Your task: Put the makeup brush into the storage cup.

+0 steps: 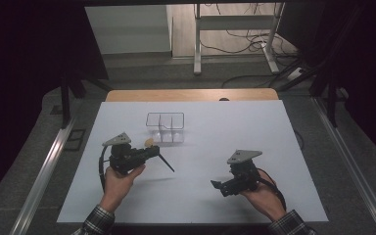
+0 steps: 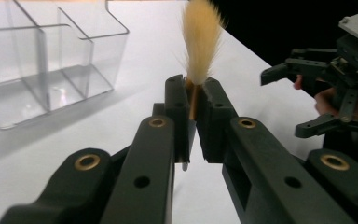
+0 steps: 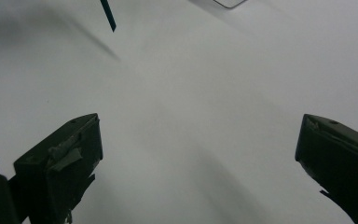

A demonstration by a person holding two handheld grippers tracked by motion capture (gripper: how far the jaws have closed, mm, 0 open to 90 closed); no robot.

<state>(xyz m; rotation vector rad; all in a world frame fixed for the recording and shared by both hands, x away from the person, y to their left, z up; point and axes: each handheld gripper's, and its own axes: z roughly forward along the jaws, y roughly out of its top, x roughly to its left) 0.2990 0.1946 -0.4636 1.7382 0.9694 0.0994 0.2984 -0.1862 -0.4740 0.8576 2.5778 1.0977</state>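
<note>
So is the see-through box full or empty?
Empty. The clear box shows bare dividers and floor; the brush is outside it, clamped in the left gripper.

Dim room, dark at the high view's sides; the white table point(image 1: 196, 196) is the one evenly lit area, with soft shadows. Left gripper view: brush point(image 2: 199, 42) bristles blown out, near jaws soft. Right gripper view is blurry and low-contrast.

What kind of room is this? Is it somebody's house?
Probably a lab or test workshop, not a house: a white table ringed by black curtains, loose cables on the floor, and a desk frame behind.
</note>
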